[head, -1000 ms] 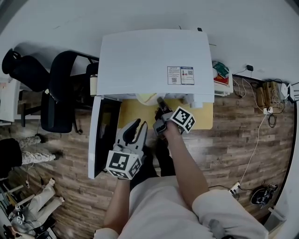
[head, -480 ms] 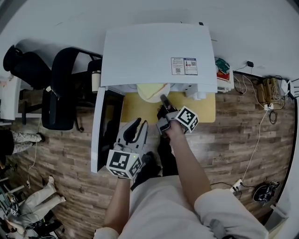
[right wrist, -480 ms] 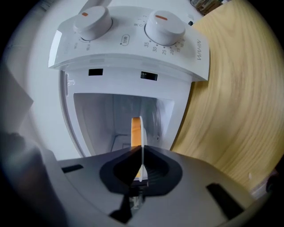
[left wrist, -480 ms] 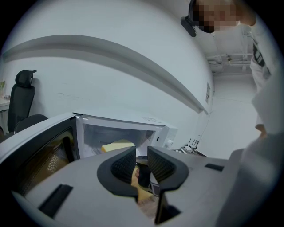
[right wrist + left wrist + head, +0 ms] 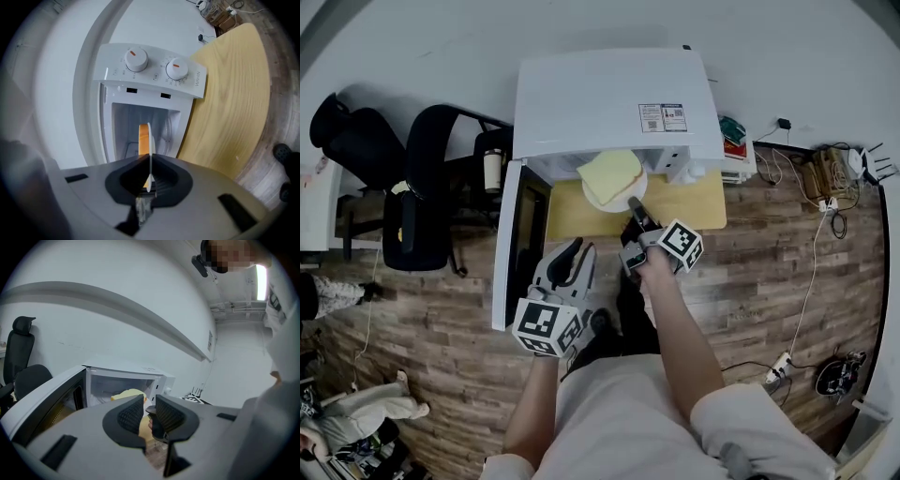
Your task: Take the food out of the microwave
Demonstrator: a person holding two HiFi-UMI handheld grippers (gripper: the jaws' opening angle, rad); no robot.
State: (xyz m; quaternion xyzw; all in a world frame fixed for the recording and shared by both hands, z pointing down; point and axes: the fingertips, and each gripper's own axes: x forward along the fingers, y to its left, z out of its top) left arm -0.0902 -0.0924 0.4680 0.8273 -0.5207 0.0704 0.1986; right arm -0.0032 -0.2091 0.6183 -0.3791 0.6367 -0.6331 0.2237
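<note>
The food (image 5: pixel 609 174), a yellow square slab, lies on a white plate (image 5: pixel 635 194) at the mouth of the microwave (image 5: pixel 614 98). It sits partly out past the front edge, above the wooden tabletop (image 5: pixel 694 202). My right gripper (image 5: pixel 635 210) comes in from 6 o'clock of the plate, and its jaws are pinching the plate's near rim. In the right gripper view I see the plate edge-on between the pads, the slab on its left face and the open cavity behind. Two orange-marked dials (image 5: pixel 136 58) sit above the cavity.

The microwave door (image 5: pixel 517 244) hangs open at 9 o'clock of the cavity. My left gripper (image 5: pixel 567 258) is at 7 o'clock of the right one, well short of the plate. Its jaws stand a little apart, with nothing between them. A black office chair (image 5: pixel 422 187) stands at 9 o'clock of the microwave, on the plank floor (image 5: pixel 750 281).
</note>
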